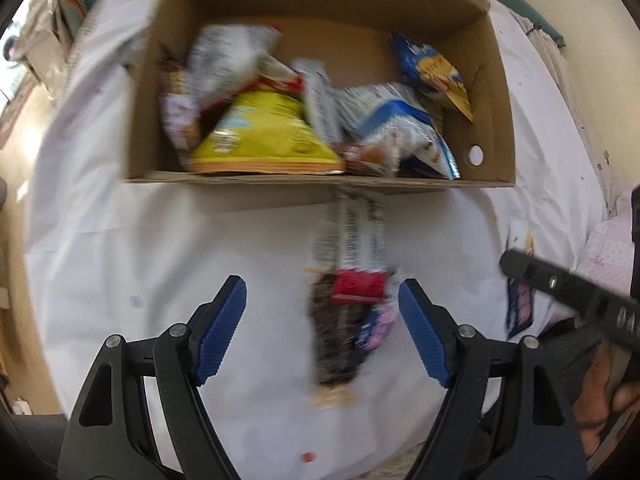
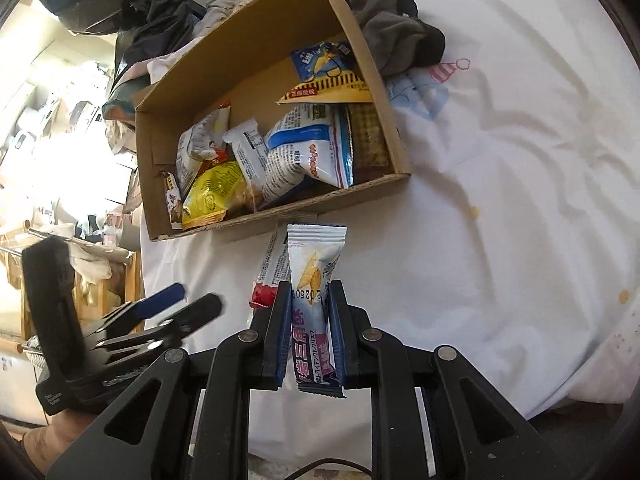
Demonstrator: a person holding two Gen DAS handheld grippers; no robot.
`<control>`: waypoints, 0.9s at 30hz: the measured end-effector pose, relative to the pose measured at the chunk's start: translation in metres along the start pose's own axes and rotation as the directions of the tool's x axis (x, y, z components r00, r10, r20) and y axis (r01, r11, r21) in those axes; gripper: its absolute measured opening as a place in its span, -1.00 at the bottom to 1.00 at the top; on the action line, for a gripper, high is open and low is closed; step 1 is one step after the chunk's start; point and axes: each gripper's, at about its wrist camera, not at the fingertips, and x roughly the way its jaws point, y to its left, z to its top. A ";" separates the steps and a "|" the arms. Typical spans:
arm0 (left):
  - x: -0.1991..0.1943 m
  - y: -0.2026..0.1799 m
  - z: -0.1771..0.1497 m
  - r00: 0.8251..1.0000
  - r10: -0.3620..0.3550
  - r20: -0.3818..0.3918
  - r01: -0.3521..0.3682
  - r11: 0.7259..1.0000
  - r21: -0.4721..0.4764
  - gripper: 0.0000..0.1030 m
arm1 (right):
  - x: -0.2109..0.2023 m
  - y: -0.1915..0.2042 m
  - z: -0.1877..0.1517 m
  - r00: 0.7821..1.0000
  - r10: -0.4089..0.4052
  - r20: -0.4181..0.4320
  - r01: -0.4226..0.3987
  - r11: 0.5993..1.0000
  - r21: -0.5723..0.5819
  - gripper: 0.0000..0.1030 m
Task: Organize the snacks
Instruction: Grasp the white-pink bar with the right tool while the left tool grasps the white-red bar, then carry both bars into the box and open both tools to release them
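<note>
The right hand-held gripper (image 2: 310, 300) pinches a pale snack stick pack (image 2: 314, 276) at lower centre; the left hand-held gripper (image 1: 322, 322) stands spread over another wrapped bar (image 1: 340, 332), below the cardboard box (image 1: 496, 92).

Box (image 2: 360, 44): matt brown corrugated cardboard. Snack packets (image 2: 296, 152): glossy plastic film. Sheet (image 2: 520, 200): white cloth, creased, stained. Gripper pads (image 1: 420, 332): blue ribbed; arms black matt plastic, metal pins.

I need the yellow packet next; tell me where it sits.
The yellow packet lies inside the cardboard box, at its near-left corner in the right wrist view, against the front wall, left of the white-and-blue packet.
</note>
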 end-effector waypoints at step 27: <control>0.017 -0.016 -0.003 0.995 0.072 -0.073 -0.069 0.997 0.038 -0.48 | 0.001 -0.005 0.012 0.999 0.041 -0.003 -0.041 0.999 0.012 -0.64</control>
